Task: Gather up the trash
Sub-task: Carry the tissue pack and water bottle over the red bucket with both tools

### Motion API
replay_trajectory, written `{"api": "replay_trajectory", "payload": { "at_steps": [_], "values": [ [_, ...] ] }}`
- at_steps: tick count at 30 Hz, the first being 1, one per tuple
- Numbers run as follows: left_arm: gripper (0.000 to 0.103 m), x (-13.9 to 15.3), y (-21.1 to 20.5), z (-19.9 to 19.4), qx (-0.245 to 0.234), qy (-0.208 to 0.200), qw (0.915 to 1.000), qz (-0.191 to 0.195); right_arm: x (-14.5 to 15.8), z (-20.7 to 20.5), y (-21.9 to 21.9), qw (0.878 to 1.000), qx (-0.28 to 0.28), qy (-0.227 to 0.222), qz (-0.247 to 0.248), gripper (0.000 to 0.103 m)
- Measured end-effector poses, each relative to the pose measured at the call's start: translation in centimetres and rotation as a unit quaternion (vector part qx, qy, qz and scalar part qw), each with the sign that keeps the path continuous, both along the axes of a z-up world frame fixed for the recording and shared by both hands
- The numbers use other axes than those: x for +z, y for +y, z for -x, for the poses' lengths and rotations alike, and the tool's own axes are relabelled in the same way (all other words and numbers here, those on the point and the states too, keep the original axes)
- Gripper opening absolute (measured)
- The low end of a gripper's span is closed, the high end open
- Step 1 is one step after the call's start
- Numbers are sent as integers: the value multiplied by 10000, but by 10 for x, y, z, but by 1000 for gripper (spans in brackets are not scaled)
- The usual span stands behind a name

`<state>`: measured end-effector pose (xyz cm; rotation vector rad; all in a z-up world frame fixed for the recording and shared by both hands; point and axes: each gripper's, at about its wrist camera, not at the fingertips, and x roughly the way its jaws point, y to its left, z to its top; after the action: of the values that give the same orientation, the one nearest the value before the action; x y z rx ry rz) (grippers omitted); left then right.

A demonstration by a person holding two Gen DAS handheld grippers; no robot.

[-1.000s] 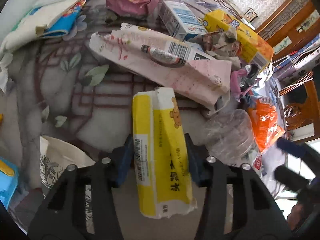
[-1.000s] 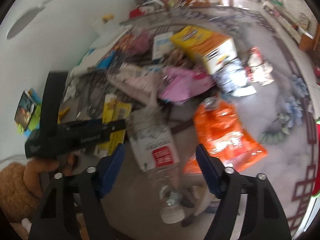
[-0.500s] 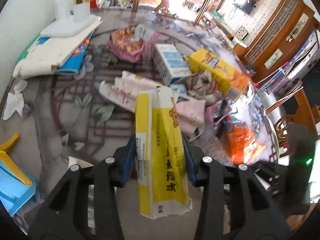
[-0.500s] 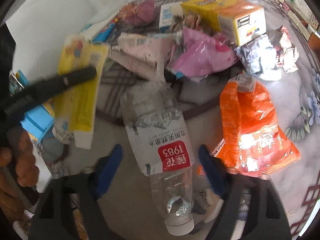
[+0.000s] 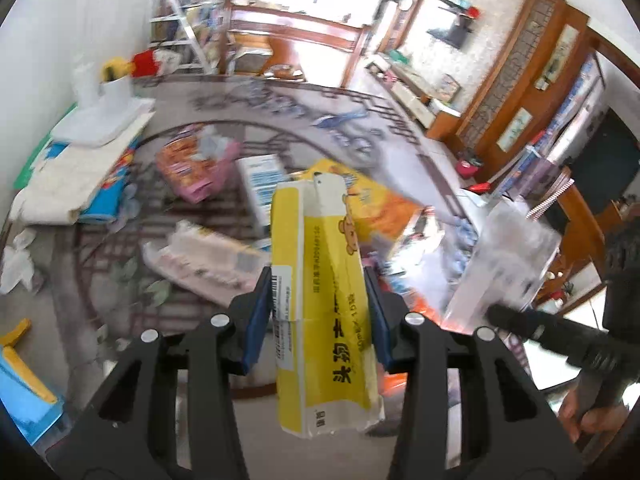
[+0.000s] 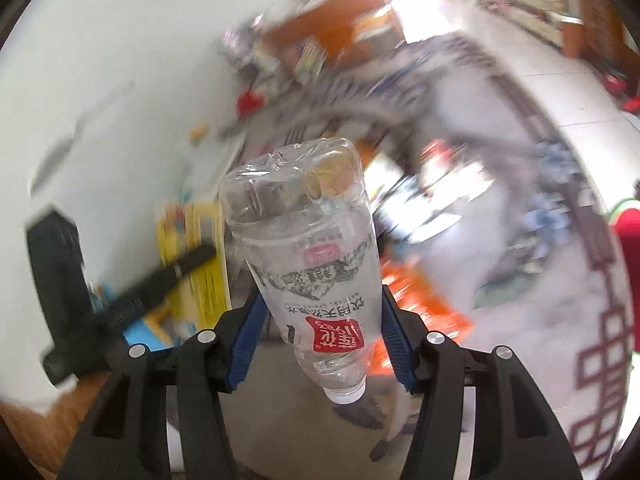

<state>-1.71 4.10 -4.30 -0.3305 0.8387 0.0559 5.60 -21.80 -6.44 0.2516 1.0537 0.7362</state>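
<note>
Fingers (image 6: 256, 332) pinch clear crumpled bottle (image 6: 308, 248), cap end down.

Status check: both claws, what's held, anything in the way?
Left claw shut on yellow carton. Right claw shut on clear plastic bottle, cap toward camera. More trash left on the floor. No obstruction seen; views blurred.

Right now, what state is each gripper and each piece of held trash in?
Left hand-held gripper: shut on the yellow carton.
Yellow carton: flattened, held off the floor.
Right hand-held gripper: shut on the plastic bottle.
Plastic bottle: empty, crumpled, capped, cap toward the camera.
</note>
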Motion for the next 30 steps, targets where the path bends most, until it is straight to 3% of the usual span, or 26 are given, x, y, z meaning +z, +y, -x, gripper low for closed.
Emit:
{"api": "replay_trajectory", "payload": {
  "at_steps": [7, 17, 25, 30],
  "values": [
    [42, 6, -67, -40, -885, -84, 9960, 85, 24, -13, -81, 9925, -1178, -310, -50, 54],
    [43, -13, -186, -96, -2059, 179, 9781, 232, 2, -8, -220, 9650, -2600, -106, 333, 54],
    [43, -36, -284, -139, -2646, 460, 9630, 218, -17, -24, -295, 9481, -3141, 68, 499, 54],
    [44, -57, -336, -170, -2908, 677, 9541, 251, -30, -37, -312, 9452, -3187, 202, 675, 54]
  ]
}}
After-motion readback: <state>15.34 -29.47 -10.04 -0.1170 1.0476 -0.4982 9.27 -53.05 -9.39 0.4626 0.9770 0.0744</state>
